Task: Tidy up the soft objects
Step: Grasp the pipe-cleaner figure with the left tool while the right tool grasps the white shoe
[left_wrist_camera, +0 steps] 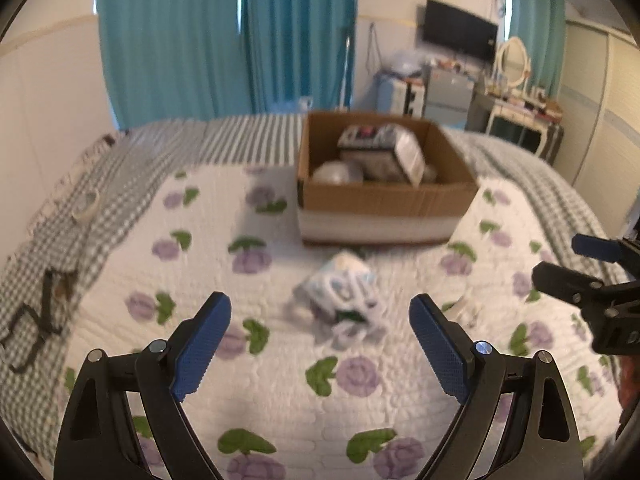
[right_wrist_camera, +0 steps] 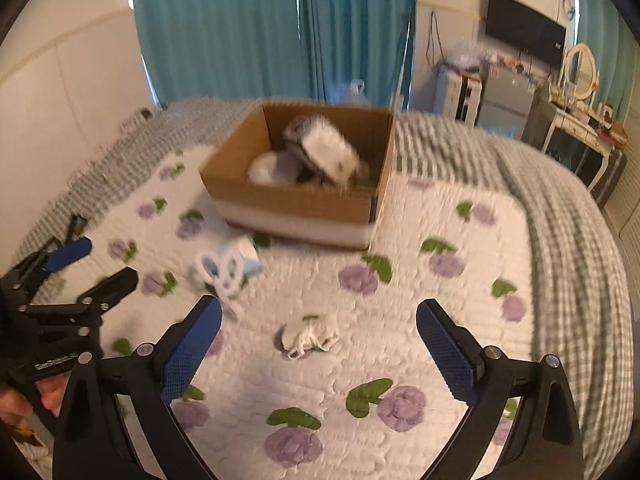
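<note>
Left claw (left_wrist_camera: 320, 344) released, hovering over bed (left_wrist_camera: 280, 400); blue-white soft bundle (left_wrist_camera: 340, 288) lies just ahead between its fingers, nearer this hand. Cardboard box (left_wrist_camera: 384, 196) beyond, already holding items. Right claw (right_wrist_camera: 320, 348) released too; small white bundle (right_wrist_camera: 310, 336) dead ahead, long axis crosswise to fingers.

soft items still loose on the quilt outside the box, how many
2. A blue-and-white bundle lies just in front of the cardboard box, ahead of the left gripper. A small white bundle lies ahead of the right gripper. Others may be out of view.
</note>
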A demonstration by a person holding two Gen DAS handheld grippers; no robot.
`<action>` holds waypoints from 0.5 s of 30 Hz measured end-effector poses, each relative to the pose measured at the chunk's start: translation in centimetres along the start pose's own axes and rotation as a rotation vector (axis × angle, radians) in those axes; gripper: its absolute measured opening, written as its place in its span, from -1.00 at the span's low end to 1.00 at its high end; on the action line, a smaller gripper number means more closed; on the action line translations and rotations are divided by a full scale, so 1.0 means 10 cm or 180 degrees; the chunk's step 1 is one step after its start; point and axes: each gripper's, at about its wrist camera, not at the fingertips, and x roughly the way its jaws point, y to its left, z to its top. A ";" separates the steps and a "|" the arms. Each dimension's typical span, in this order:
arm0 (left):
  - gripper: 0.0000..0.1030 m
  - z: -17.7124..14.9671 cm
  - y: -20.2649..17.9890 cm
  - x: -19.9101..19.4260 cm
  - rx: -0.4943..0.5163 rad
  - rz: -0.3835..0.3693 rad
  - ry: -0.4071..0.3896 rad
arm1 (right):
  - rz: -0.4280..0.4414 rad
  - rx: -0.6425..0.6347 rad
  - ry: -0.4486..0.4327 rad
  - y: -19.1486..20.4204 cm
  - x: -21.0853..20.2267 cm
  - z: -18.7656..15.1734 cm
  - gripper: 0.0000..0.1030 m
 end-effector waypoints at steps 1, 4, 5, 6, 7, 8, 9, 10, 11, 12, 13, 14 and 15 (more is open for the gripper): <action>0.79 -0.03 0.01 0.09 -0.0004 0.0018 0.0072 | 0.0001 -0.0012 0.0076 0.00 0.14 -0.03 0.91; 0.79 -0.08 0.02 0.29 0.0000 0.0035 0.0224 | 0.0009 -0.0026 0.0234 -0.01 0.43 -0.10 0.91; 0.79 -0.09 0.01 0.35 0.0006 0.0024 0.0265 | 0.0016 -0.0016 0.0327 -0.02 0.55 -0.14 0.89; 0.79 -0.10 0.01 0.40 0.0014 0.0009 0.0304 | 0.0032 0.0002 0.0395 -0.03 0.62 -0.16 0.83; 0.79 -0.11 0.00 0.44 0.0024 -0.0007 0.0337 | 0.0076 0.0029 0.0472 -0.04 0.72 -0.20 0.77; 0.79 -0.12 0.00 0.49 0.0032 -0.0018 0.0368 | 0.0117 0.0041 0.0521 -0.04 0.79 -0.22 0.69; 0.79 -0.13 -0.01 0.55 0.0047 -0.0025 0.0416 | 0.0145 0.0037 0.0579 -0.04 0.86 -0.24 0.66; 0.77 -0.14 -0.01 0.60 0.0053 -0.0035 0.0448 | 0.0160 0.0011 0.0649 -0.02 0.94 -0.27 0.64; 0.77 -0.15 -0.01 0.66 0.0065 -0.0053 0.0494 | 0.0166 -0.0017 0.0691 0.00 1.00 -0.29 0.59; 0.77 -0.17 -0.02 0.72 0.0079 -0.0071 0.0539 | 0.0176 -0.0043 0.0739 0.01 1.05 -0.32 0.51; 0.76 -0.18 -0.03 0.76 0.0086 -0.0080 0.0563 | 0.0187 -0.0059 0.0783 0.02 1.10 -0.33 0.47; 0.76 -0.19 -0.04 0.81 0.0103 -0.0098 0.0602 | 0.0211 -0.0068 0.0829 0.03 1.16 -0.35 0.38; 0.76 -0.21 -0.05 0.85 0.0121 -0.0114 0.0637 | 0.0232 -0.0069 0.0856 0.03 1.20 -0.35 0.29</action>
